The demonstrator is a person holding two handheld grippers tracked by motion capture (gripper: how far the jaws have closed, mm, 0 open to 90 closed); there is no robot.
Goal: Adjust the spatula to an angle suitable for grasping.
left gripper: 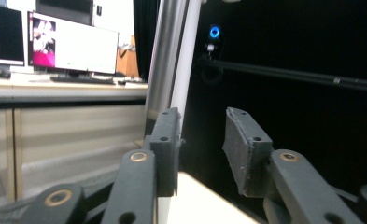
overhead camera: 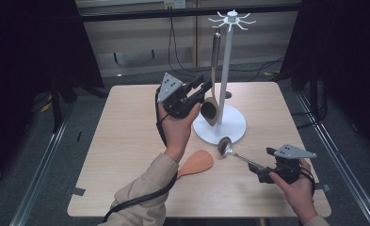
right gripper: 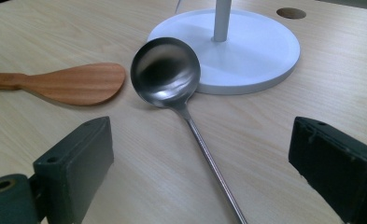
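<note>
Centrally, left claw (overhead camera: 197, 90) part-open with nothing between its jaws, beside hanging spoon (overhead camera: 212, 109) on white rack (overhead camera: 224, 70), lower right, right claw (right gripper: 200, 177) wide astride steel ladle (right gripper: 166, 72) on surface (overhead camera: 126, 136)

Your counter (overhead camera: 126, 155) is pale wood with a fine straight grain, and on it you have a white stand (overhead camera: 225, 70), an orange-brown wooden spatula (overhead camera: 196, 163) and a shiny silver ladle (right gripper: 165, 70). A spoon (overhead camera: 213, 84) hanging on the stand is steel-grey with a dark bowl. Both of your tools, left (overhead camera: 199, 88) and right (overhead camera: 262, 170), are black with grey plates.
</note>
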